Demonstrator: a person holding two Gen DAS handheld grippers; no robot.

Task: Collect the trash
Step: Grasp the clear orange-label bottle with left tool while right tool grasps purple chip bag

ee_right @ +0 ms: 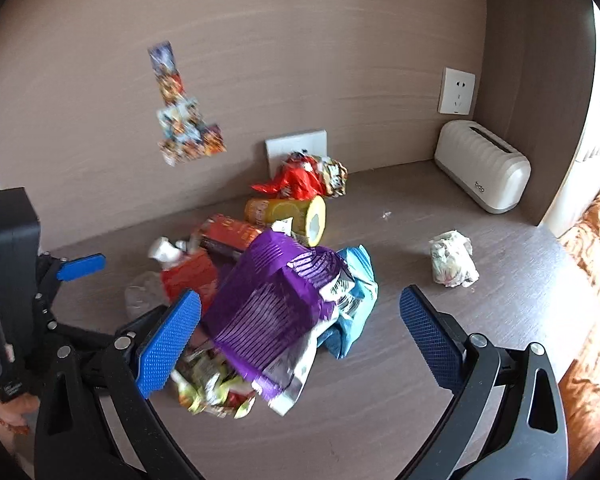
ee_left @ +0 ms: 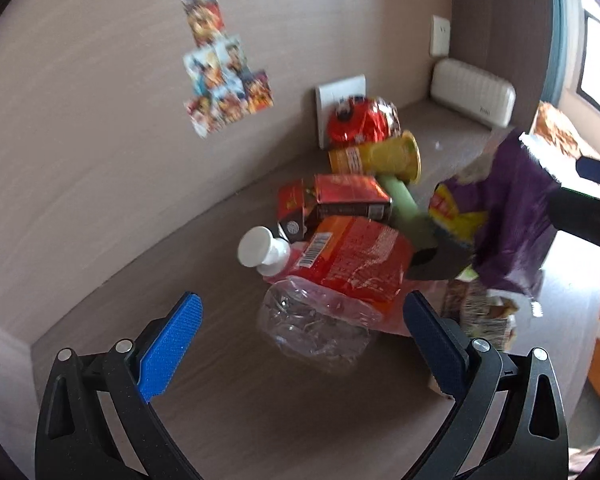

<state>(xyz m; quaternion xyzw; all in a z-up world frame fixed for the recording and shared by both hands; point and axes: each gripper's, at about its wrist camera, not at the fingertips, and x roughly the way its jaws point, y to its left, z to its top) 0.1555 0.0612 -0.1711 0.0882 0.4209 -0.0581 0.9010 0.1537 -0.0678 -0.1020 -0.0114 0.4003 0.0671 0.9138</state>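
A heap of trash lies on the brown desk (ee_left: pixel 228 420). It holds a crushed clear bottle (ee_left: pixel 316 320) with a white cap and orange label, a red carton (ee_left: pixel 352 194), a yellow tube (ee_left: pixel 384 156), a red foil bag (ee_left: pixel 360 120) and a purple snack bag (ee_right: pixel 276 304). My left gripper (ee_left: pixel 300 312) is open, its jaws either side of the bottle. My right gripper (ee_right: pixel 300 308) is open around the purple bag, which also shows in the left wrist view (ee_left: pixel 508 216). A crumpled paper ball (ee_right: pixel 452 258) lies apart to the right.
A white ribbed box (ee_right: pixel 484 166) stands in the back right corner. Wall sockets (ee_right: pixel 458 90) and stickers (ee_right: pixel 184 120) are on the wall. A blue bag (ee_right: pixel 356 300) and a yellow-green wrapper (ee_right: pixel 216 388) lie in the heap. An orange bedcover (ee_right: pixel 592 240) is beyond the desk's right edge.
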